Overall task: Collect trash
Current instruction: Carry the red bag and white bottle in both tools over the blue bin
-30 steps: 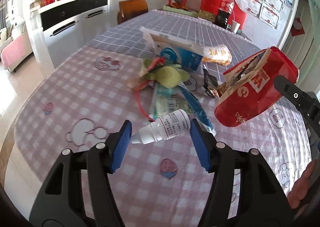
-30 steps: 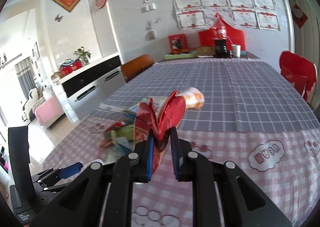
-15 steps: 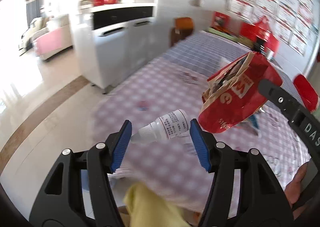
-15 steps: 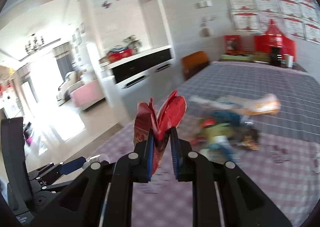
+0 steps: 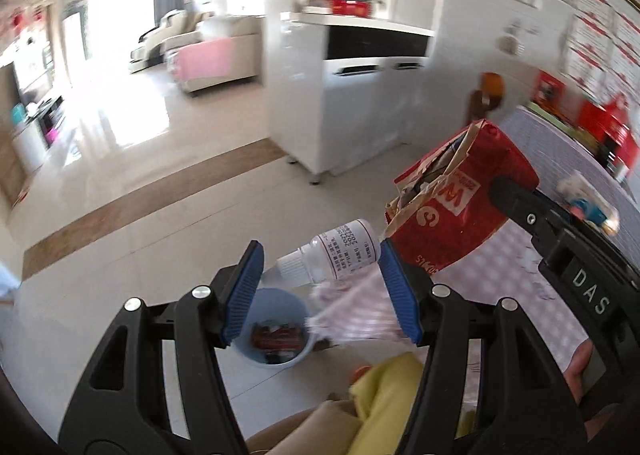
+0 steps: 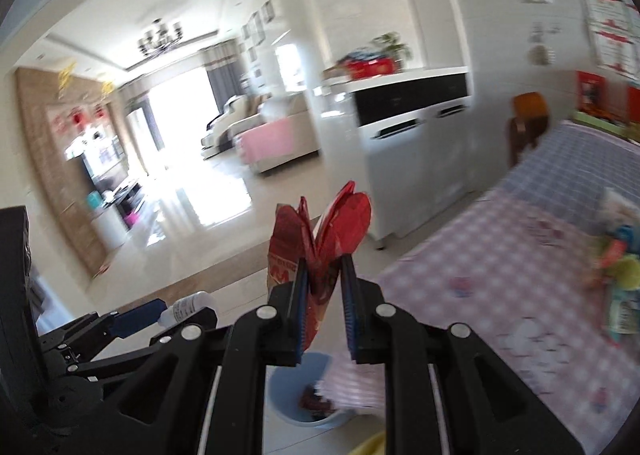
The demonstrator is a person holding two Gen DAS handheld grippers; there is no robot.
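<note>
Left gripper (image 5: 320,287) clamps small white plastic dropper bottle (image 5: 340,253) crosswise, nozzle toward 9 o'clock. Right gripper (image 6: 324,307) pinches crumpled red paper bag (image 6: 320,235), upright. Round light-blue plastic bin (image 5: 298,353) on floor at 6 o'clock, wrappers inside. Pink checked tablecloth (image 6: 500,279) at 3 o'clock.

A crumpled red wrapper (image 6: 320,251) is clamped by the right gripper (image 6: 325,307) above a blue bin (image 6: 288,395).
</note>
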